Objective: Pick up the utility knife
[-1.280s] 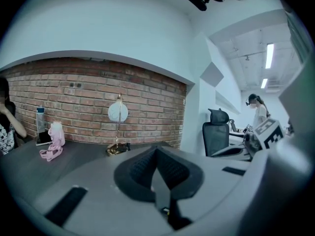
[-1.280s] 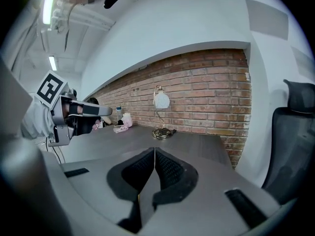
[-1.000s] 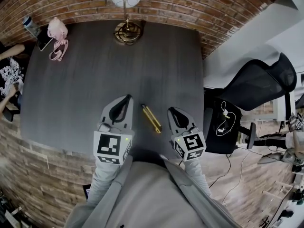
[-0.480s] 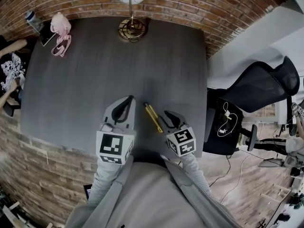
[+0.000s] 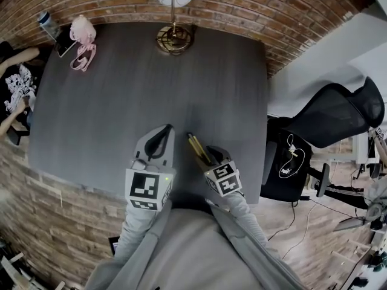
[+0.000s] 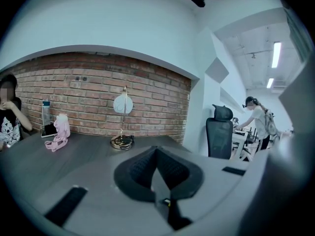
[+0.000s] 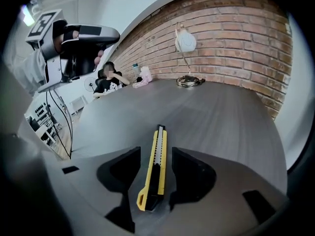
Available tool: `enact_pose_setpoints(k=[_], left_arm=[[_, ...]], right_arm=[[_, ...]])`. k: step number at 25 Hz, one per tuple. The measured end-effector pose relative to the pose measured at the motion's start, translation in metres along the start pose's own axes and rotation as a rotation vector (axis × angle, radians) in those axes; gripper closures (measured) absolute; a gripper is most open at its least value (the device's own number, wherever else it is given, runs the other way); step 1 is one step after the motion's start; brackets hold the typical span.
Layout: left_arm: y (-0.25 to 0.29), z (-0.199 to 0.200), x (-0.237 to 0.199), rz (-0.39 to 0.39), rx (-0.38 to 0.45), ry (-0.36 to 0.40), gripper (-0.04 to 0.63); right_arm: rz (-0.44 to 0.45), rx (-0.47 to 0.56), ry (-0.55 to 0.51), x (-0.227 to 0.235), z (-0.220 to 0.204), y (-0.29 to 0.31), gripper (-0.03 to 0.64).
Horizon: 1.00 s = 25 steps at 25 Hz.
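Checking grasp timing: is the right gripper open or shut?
Open: the right gripper has just been opening its jaws; they stand clear either side of the utility knife lying between them.

A dark grey wood-grain table (image 5: 121,101) fills the head view. At its 12 o'clock edge 1 lamp (image 5: 174,39) stands on a round brass base. In the 10 o'clock corner sit a pink soft bundle (image 5: 83,36), a dark flat device (image 5: 64,43) and 1 upright bottle (image 5: 47,23), close together. Near the 5 o'clock edge the yellow-and-black utility knife (image 5: 195,144) lies flat, its length running toward 11 o'clock.
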<state>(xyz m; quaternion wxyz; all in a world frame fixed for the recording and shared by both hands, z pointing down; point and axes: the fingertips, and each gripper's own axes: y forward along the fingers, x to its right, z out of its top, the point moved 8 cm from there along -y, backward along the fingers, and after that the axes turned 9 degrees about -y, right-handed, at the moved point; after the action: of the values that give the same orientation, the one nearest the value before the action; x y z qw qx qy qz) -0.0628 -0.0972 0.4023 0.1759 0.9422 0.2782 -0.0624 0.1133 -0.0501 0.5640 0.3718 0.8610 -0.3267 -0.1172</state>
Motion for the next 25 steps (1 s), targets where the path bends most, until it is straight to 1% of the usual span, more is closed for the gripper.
enact_pose_setpoints(k=[8,14,20,22,25], left_arm=[[0.001,-0.002,-0.003,0.017,-0.007,-0.008,0.577],[0.002,-0.003,-0.004,0.021,-0.01,-0.005,0.577],[0.001,-0.001,-0.002,0.021,-0.002,-0.005,0.577],[0.002,0.0,-0.001,0.019,0.0,0.0,0.577],[0.002,0.002,-0.001,0.02,0.003,0.003,0.577]], right_arm=[[0.013,-0.062,-0.035,-0.005,-0.01,0.014,0.422],[-0.032,-0.092,-0.109,-0.007,-0.013,0.02,0.423],[-0.04,-0.088,-0.112,-0.007,-0.012,0.018,0.43],[-0.048,-0.093,-0.115,-0.005,-0.014,0.018,0.467],[-0.046,-0.095,-0.11,-0.003,-0.014,0.019,0.479]])
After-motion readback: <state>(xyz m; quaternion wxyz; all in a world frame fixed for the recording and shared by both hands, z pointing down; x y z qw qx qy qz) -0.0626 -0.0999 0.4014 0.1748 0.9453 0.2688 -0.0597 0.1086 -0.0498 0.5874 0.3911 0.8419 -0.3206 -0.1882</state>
